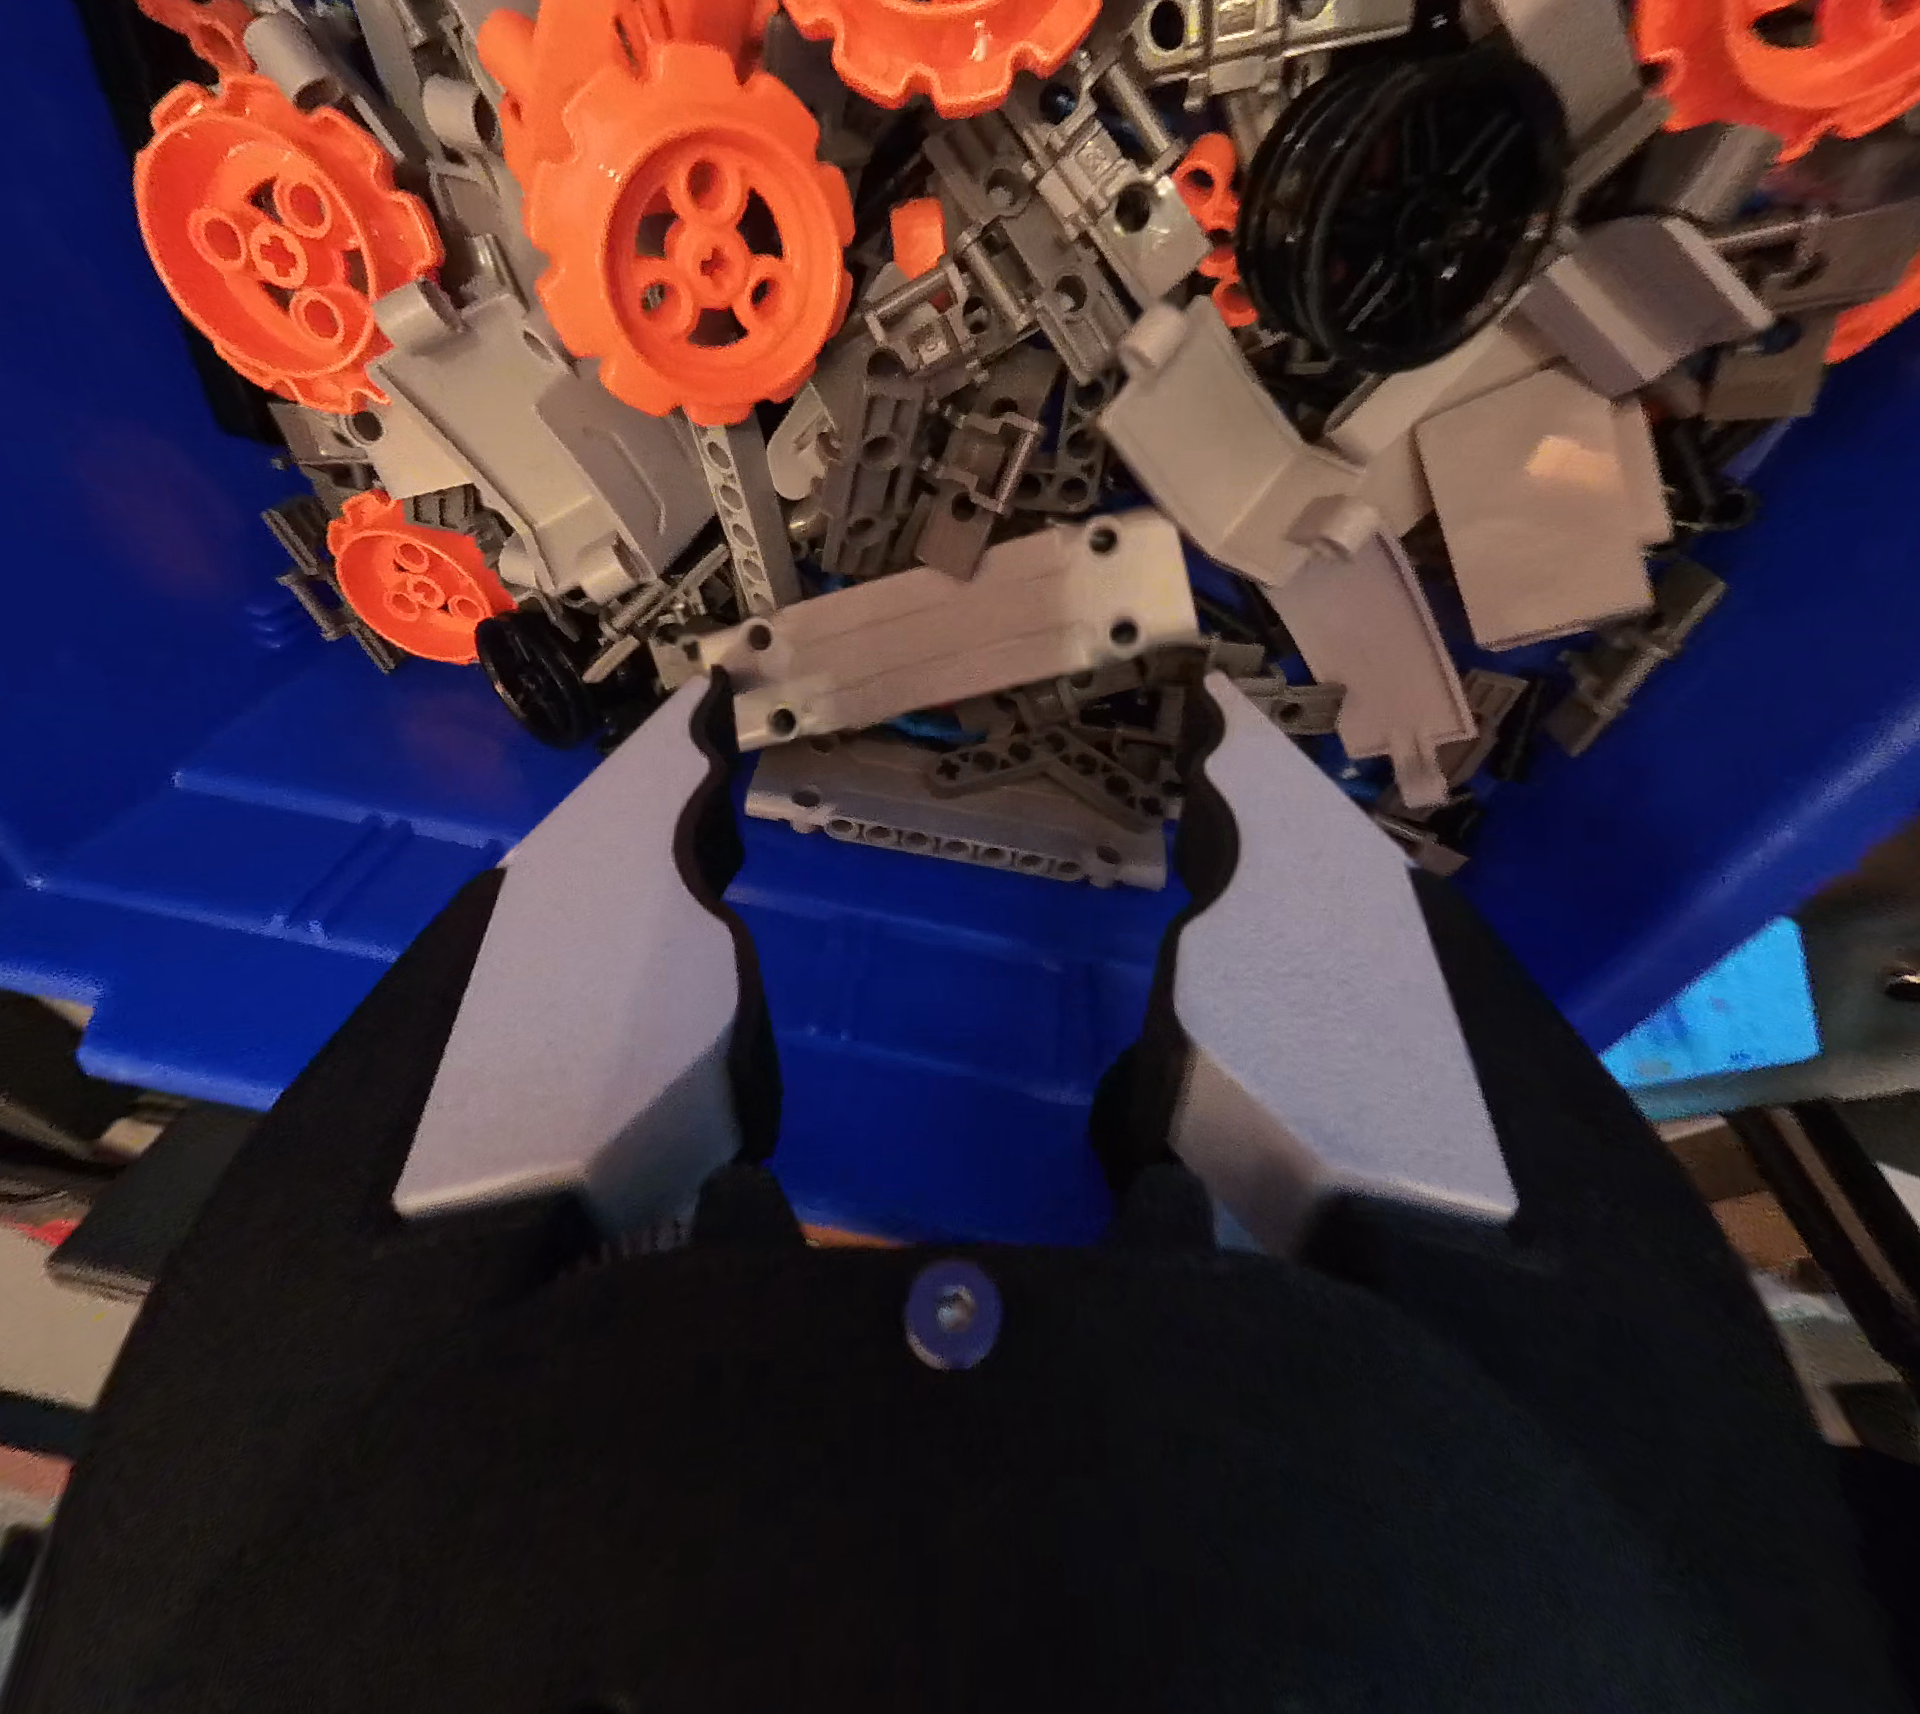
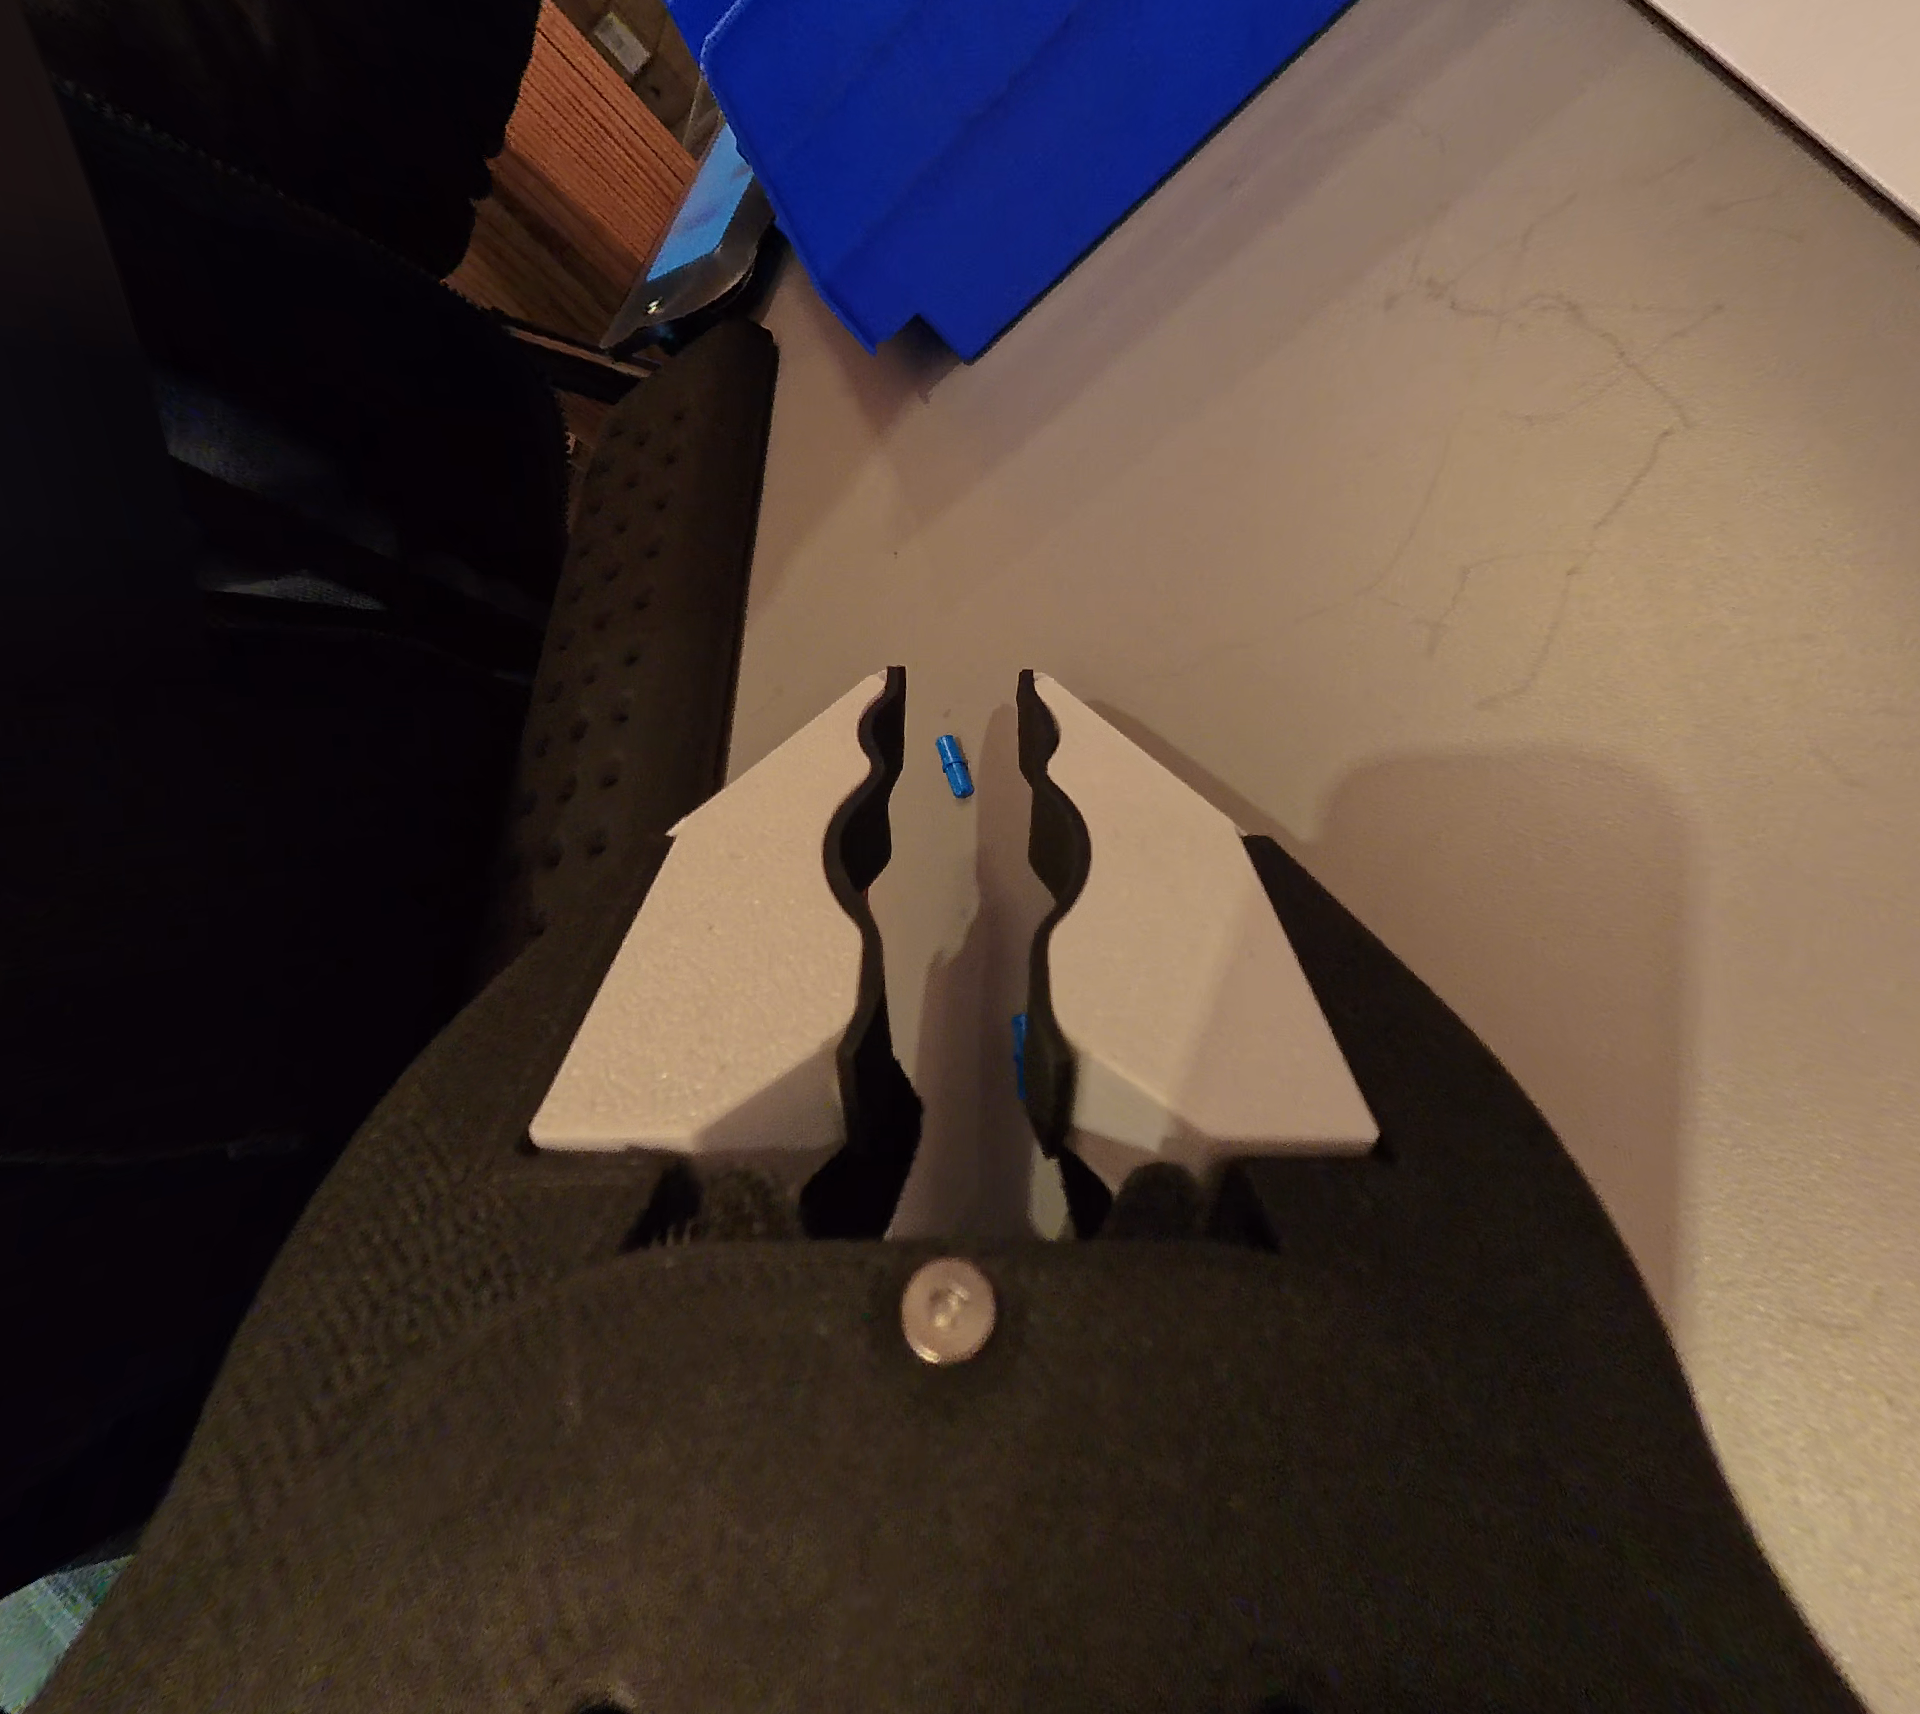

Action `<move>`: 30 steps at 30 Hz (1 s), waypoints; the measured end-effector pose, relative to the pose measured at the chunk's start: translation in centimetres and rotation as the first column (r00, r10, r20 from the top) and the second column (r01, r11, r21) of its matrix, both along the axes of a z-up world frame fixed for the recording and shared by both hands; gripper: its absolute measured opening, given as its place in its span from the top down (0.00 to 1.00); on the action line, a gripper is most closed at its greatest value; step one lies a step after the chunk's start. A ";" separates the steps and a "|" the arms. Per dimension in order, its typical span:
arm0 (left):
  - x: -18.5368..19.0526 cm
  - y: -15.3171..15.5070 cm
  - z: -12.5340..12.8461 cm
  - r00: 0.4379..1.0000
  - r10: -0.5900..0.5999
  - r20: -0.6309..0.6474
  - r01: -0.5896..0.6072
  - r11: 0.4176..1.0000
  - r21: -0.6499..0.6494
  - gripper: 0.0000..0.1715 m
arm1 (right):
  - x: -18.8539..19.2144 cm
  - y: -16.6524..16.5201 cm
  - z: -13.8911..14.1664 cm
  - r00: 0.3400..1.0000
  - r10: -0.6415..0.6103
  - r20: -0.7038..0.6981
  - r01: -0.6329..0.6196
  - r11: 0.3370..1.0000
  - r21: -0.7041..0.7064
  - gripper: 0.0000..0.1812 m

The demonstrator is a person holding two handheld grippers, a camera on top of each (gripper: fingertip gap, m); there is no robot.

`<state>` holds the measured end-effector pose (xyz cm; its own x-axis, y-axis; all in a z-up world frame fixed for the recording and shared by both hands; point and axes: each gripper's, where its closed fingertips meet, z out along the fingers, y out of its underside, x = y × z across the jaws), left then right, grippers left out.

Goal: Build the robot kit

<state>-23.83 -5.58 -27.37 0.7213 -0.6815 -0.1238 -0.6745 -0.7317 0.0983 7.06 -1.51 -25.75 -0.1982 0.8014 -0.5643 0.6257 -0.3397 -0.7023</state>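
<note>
Left gripper (image 1: 961, 698) spread wide at lower centre, fingertips flanking light grey panel (image 1: 966, 625) at pile's near edge inside blue bin (image 1: 260, 833). Right gripper (image 2: 961, 677) parted, empty, straddling small blue pin (image 2: 954, 765) on pale tabletop (image 2: 1455, 521), frame centre.

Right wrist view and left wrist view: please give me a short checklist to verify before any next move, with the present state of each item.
1. Right gripper open: ok, a clear gap between the fingers.
2. Small blue pin lies between the right fingers, on the pale tabletop: ok, not yet gripped.
3. Second blue piece beside the inner side of one right finger: cannot tell if it is stuck there or lying on the table.
4. Left gripper open and empty: ok.
5. Left fingers are at the near edge of the parts pile in the blue bin, close to a light grey panel: contact cannot tell.
</note>
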 end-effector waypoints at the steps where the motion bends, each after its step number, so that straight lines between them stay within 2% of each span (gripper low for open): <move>1: -0.1 0.1 -0.3 1.000 -0.007 -0.014 0.007 1.000 0.001 0.51 | 0.0 0.0 0.0 1.000 0.000 0.000 0.000 1.000 0.000 0.89; 5: -0.1 0.5 -0.7 0.999 -0.020 -0.037 0.020 1.000 0.012 0.53 | 0.0 0.0 0.1 1.000 -0.001 -0.002 0.001 1.000 0.000 0.89; 7: -0.3 0.8 -0.6 0.997 -0.053 -0.064 0.055 0.998 0.037 0.63 | 0.0 0.0 0.1 1.000 0.000 -0.003 0.000 1.000 0.000 0.89; 12: 0.0 1.1 -0.5 0.997 -0.071 -0.039 0.074 0.994 0.080 0.79 | 0.0 0.0 0.1 1.000 0.000 -0.004 0.000 1.000 0.001 0.89; 15: -0.1 1.1 -0.5 0.994 -0.109 -0.031 0.112 0.989 0.101 0.80 | 0.0 0.0 0.1 1.000 0.000 -0.003 0.000 1.000 0.002 0.89; 17: 0.0 1.3 -0.7 0.991 -0.134 -0.028 0.136 0.983 0.123 0.74 | 0.0 0.0 0.1 1.000 0.001 -0.003 -0.001 1.000 0.003 0.90; 20: 0.1 1.6 -0.8 0.984 -0.174 -0.041 0.178 0.973 0.145 0.72 | 0.0 -0.1 0.1 1.000 0.001 -0.002 -0.001 1.000 0.004 0.90; 22: 0.1 2.0 -0.6 0.979 -0.191 -0.066 0.200 0.965 0.169 0.81 | 0.0 -0.1 0.1 1.000 0.002 -0.001 -0.002 1.000 0.005 0.90; 30: 0.9 2.6 0.7 0.985 -0.175 0.014 0.169 0.966 0.194 0.95 | 0.0 -0.1 0.0 1.000 0.002 0.001 -0.002 1.000 0.003 0.90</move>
<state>-22.89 -2.98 -26.63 0.6011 -0.7612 -0.2436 -0.7921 -0.6080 -0.0547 7.03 -1.56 -25.78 -0.1990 0.8029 -0.5619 0.6274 -0.3361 -0.7024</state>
